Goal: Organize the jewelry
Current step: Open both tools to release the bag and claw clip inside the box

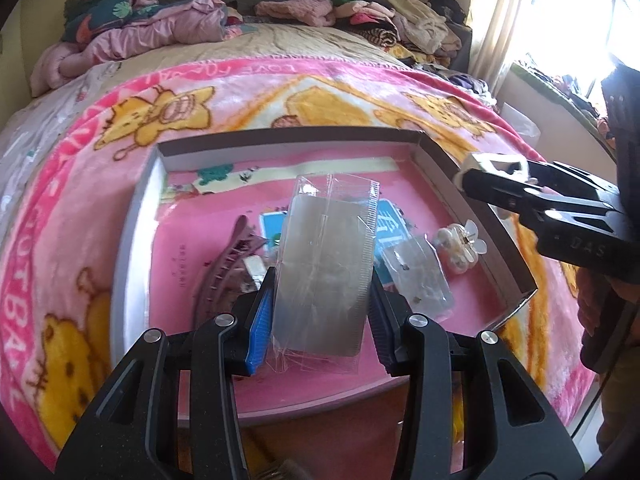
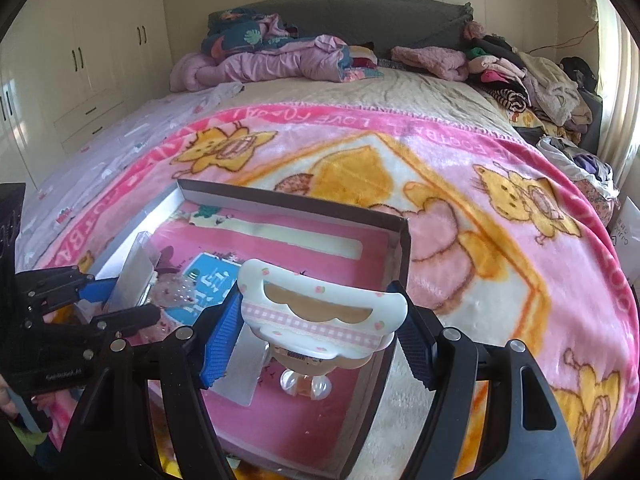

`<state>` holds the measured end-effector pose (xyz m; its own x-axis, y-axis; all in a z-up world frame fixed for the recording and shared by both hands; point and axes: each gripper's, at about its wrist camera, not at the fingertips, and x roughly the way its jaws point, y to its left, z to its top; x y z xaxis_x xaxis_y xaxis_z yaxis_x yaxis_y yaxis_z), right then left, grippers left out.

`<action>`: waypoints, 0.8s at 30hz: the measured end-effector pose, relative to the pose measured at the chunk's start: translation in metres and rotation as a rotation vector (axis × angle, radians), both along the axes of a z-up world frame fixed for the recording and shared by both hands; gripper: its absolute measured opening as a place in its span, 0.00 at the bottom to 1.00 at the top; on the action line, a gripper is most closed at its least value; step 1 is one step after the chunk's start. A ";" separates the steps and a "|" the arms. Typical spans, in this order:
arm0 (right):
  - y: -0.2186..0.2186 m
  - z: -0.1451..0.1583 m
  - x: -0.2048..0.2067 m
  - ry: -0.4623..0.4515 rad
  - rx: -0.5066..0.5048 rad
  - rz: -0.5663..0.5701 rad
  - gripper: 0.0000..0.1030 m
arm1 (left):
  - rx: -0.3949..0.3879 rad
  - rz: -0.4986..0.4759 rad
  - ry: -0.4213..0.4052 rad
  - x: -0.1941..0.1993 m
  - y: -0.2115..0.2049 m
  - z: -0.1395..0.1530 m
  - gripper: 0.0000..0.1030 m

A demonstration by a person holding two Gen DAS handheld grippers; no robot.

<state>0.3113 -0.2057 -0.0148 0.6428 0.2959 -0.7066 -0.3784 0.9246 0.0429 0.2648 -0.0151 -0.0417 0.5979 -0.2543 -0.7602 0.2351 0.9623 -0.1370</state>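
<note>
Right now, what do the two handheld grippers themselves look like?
Both are black plastic with silver round pivot pins. The left gripper and right gripper each have ribbed finger pads, one bright blue, one dark. White lettering marks each black body. No cables or sleeves are clearly visible.

The shallow box lies on the blanket on the bed. In the box, the hair claw lies left, the flower clip right, and a small packet between them. Clothes are piled at the far end.
</note>
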 end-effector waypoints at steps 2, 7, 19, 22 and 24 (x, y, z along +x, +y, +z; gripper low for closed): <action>0.003 -0.006 0.005 0.014 -0.013 0.008 0.66 | 0.003 -0.009 0.004 0.000 -0.003 -0.004 0.33; 0.007 -0.018 0.015 0.043 -0.026 0.017 0.66 | 0.013 -0.030 0.021 0.001 -0.008 -0.012 0.33; 0.021 -0.040 0.034 0.099 -0.043 0.038 0.66 | 0.008 -0.026 0.036 -0.006 -0.003 -0.011 0.43; 0.024 -0.044 0.036 0.109 -0.042 0.038 0.66 | 0.010 -0.018 0.035 -0.007 -0.001 -0.009 0.43; 0.022 -0.042 0.034 0.104 -0.023 0.033 0.66 | 0.008 -0.015 0.036 -0.008 0.000 -0.008 0.45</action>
